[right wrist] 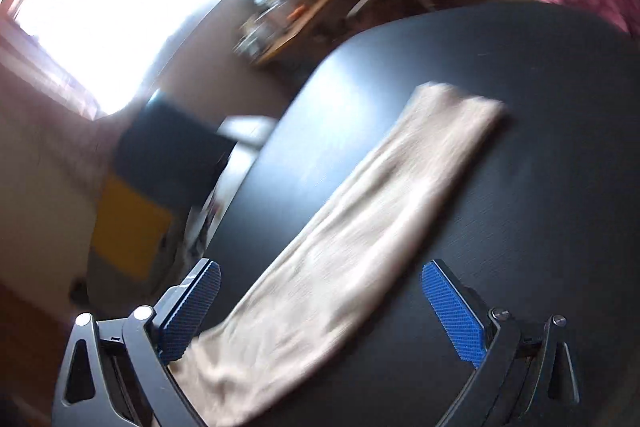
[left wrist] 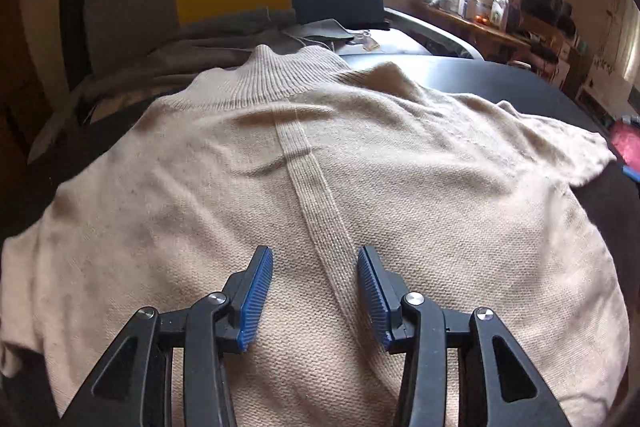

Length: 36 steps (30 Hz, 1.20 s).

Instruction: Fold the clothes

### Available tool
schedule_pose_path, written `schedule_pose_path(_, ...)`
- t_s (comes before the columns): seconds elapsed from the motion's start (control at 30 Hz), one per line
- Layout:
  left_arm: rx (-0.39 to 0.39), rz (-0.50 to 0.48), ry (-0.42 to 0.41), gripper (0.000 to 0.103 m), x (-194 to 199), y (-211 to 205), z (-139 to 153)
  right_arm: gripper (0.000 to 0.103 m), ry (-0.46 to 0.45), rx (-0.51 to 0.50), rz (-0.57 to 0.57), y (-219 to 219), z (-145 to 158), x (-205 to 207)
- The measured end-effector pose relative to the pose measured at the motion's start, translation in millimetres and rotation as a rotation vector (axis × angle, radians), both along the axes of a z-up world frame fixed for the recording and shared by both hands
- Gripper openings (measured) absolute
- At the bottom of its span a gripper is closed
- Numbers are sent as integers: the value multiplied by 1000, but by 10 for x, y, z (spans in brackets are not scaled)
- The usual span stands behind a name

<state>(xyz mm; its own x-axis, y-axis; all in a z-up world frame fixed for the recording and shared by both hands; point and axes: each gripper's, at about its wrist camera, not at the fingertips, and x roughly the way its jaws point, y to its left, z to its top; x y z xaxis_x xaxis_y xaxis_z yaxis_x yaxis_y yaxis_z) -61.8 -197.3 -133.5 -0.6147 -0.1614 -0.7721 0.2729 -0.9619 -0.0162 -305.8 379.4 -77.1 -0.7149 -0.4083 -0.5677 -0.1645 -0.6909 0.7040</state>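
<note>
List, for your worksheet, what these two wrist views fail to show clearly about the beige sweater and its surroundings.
- Left wrist view: the sweater's hem is cut off by the bottom edge and hidden behind the left gripper.
- Left wrist view: items on the wooden shelf are too small to identify.
- Right wrist view: motion blur smears the sleeve and background clutter.
- Right wrist view: the sleeve's join to the body lies behind the right gripper.

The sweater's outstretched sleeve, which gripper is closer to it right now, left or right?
Right. The right gripper hangs open directly over the sleeve on the black table. The left gripper, open, sits over the sweater's ribbed centre strip.
</note>
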Motion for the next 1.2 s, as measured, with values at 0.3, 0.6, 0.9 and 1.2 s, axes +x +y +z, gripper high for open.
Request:
schedule_pose_path(0.3, 23, 22, -2, 50, -4, -25, -26, 73, -20, -26, -73, 354, -276, -433)
schedule_pose_path(0.6, 63, 26, 12, 51, 26, -86, -42, 44, -71, 203, -57, 60, -213, -735)
schedule_pose_path(0.9, 104, 22, 25, 51, 36, -133, -56, 25, -35, 34, 139, -622, -95, -779)
schedule_pose_path(1.2, 145, 16, 38, 52, 47, -172, -64, 26, -17, -84, 549, -2223, -87, -168)
